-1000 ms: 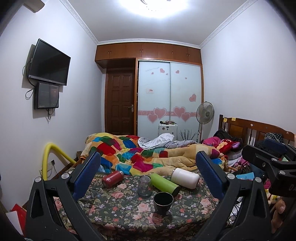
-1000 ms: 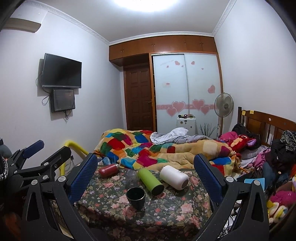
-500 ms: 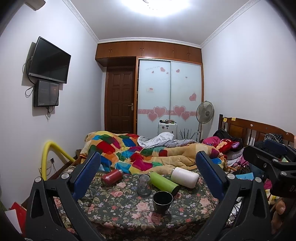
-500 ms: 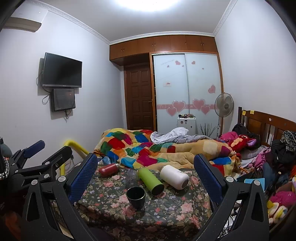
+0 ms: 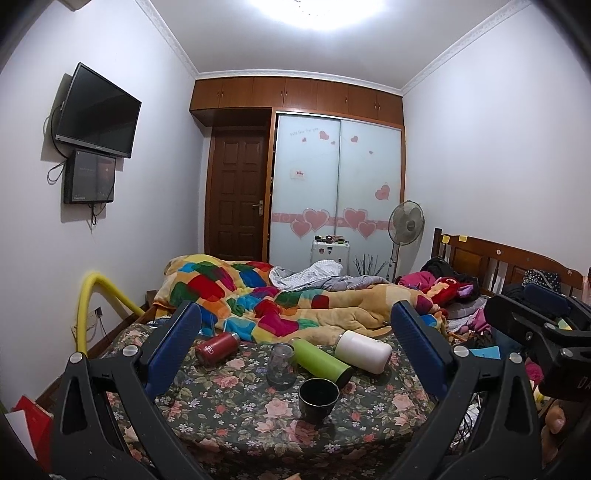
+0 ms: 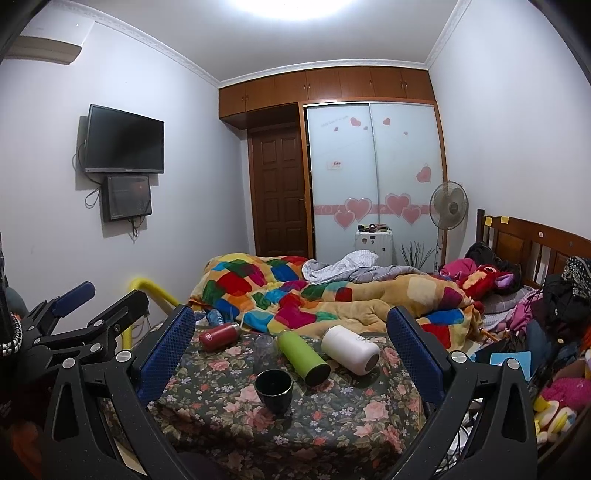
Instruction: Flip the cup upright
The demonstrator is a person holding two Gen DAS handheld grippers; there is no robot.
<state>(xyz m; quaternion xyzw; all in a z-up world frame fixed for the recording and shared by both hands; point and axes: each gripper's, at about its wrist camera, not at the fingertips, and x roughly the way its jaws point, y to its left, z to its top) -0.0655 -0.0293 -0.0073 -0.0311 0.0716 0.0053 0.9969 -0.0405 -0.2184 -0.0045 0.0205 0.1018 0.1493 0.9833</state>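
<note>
Black cup [image 6: 273, 385] near table edge [image 6: 295, 448]

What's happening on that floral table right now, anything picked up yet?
Nothing is held. Both the left gripper and right gripper hang open, short of the table. The red bottle, green bottle and white bottle lie on their sides. The black cup stands mouth up, beside a clear glass.

The room is lit brightly by a ceiling light [image 5: 314, 11], blown out to glare. Walls are bowed by fisheye distortion; corners are vignetted black.
</note>
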